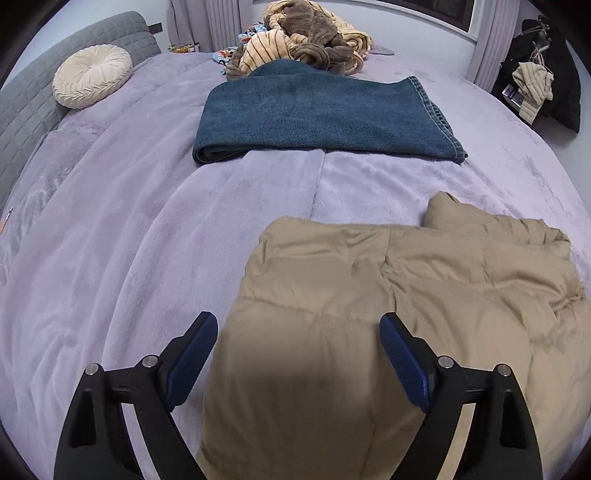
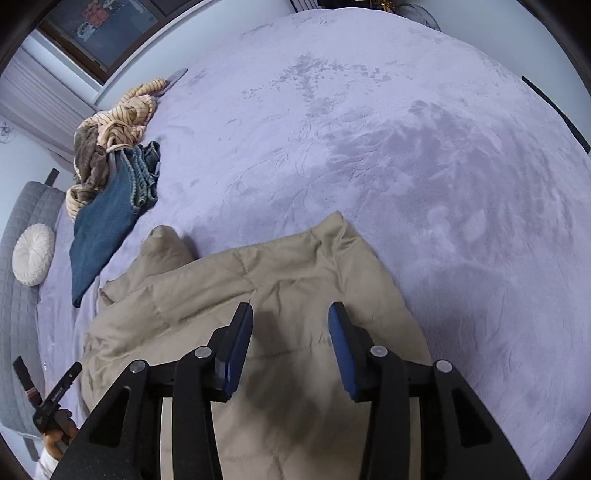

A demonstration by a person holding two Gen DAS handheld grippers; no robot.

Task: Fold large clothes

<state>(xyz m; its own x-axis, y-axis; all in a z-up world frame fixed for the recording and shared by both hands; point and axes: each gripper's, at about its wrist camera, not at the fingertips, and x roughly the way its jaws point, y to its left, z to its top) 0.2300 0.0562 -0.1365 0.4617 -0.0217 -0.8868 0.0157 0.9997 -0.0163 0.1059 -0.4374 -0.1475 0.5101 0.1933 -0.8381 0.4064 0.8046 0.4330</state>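
A tan quilted jacket [image 1: 406, 295] lies folded on the lilac bed cover [image 1: 110, 240], at the near side of the bed. My left gripper [image 1: 298, 319] hangs over its left edge, jaws wide open, pads clear of the fabric. In the right wrist view my right gripper [image 2: 291, 308] hovers over the same jacket [image 2: 295, 266], jaws partly open with nothing pinched between them. The left gripper [image 2: 46, 373] also shows at the lower left of that view, held by a hand [image 2: 55, 439].
Folded blue jeans [image 1: 314, 114] lie further up the bed, with a heap of striped and brown clothes [image 1: 306, 33] behind them. A round cream cushion [image 1: 92, 75] leans on the grey headboard [image 1: 22, 110]. Dark coats [image 1: 543, 81] hang at the right.
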